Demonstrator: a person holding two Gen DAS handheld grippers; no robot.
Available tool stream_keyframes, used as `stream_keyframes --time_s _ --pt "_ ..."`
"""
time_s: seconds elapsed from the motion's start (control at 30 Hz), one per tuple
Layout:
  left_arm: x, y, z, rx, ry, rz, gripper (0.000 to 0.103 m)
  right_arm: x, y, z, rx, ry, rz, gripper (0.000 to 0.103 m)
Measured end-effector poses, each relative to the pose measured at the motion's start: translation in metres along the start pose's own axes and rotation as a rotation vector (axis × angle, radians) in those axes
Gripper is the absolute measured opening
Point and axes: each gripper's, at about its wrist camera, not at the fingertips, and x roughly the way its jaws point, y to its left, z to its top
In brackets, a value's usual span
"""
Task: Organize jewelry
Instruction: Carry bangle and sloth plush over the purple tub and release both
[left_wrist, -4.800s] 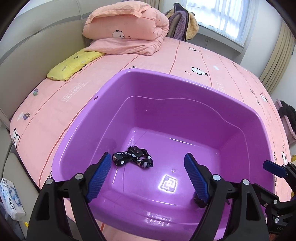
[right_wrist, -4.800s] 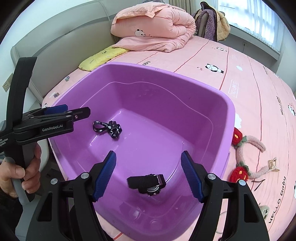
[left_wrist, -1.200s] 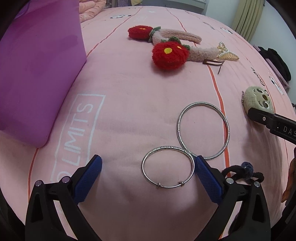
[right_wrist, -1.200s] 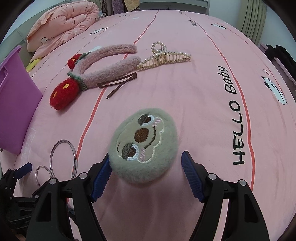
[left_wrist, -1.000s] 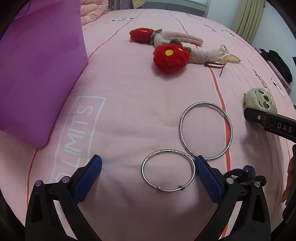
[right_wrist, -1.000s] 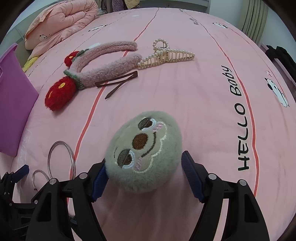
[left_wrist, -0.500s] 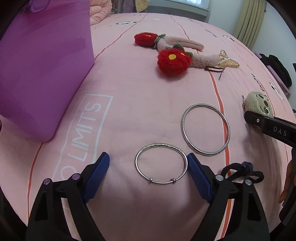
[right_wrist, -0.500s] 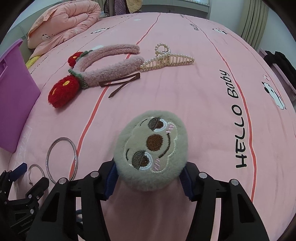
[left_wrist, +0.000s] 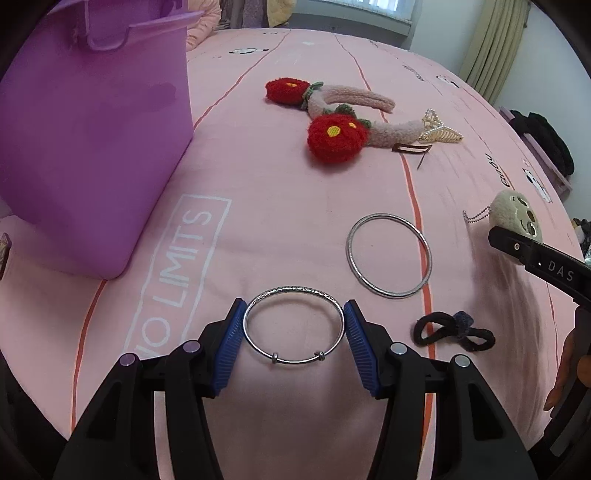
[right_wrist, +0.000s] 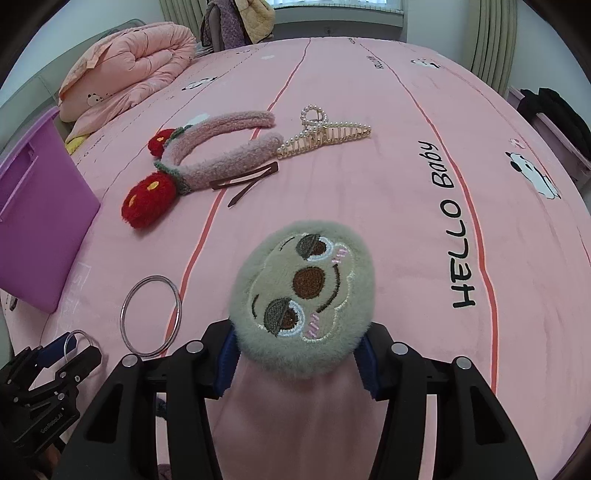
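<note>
My left gripper (left_wrist: 294, 338) is shut on a small silver bangle (left_wrist: 293, 324), its blue pads touching both sides of the ring just above the pink bed sheet. My right gripper (right_wrist: 297, 356) is shut on a fluffy grey-green sloth-face charm (right_wrist: 303, 295) and holds it above the sheet; the charm also shows in the left wrist view (left_wrist: 515, 216). A larger silver bangle (left_wrist: 388, 255) lies flat to the right of the small one. The purple tub (left_wrist: 85, 140) stands at the left.
A pink fuzzy headband with red flowers (left_wrist: 334, 122), a pearl claw clip (right_wrist: 325, 134) and a brown snap clip (right_wrist: 245, 179) lie further back. A black hair tie (left_wrist: 452, 332) lies near the front right. A folded pink quilt (right_wrist: 125, 81) sits at the far left.
Both grippers have closed: the left pads came in onto the small bangle, the right pads onto the sloth charm. The charm has lifted and tilted a little.
</note>
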Motion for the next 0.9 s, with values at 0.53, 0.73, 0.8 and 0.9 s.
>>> stream_keyframes --time_s 0.53,0.73,0.8,0.9 --pt "-0.111 -0.015 0.017 0.077 -0.209 -0.067 0.053 -0.105 0.009 -0.012 0.02 -0.149 0.027 0.051" --pt "-0.147 -0.001 0.023 0.079 -0.263 -0.092 0.053 -0.135 0.035 -0.005 -0.012 -0.206 0.052 0.051" --pt "-0.157 0.007 0.027 0.079 -0.279 -0.094 0.053 -0.142 0.047 -0.002 -0.027 -0.219 0.059 0.051" --pt "-0.169 0.02 0.035 0.075 -0.309 -0.093 0.053 -0.15 0.068 0.004 -0.062 -0.232 0.07 0.051"
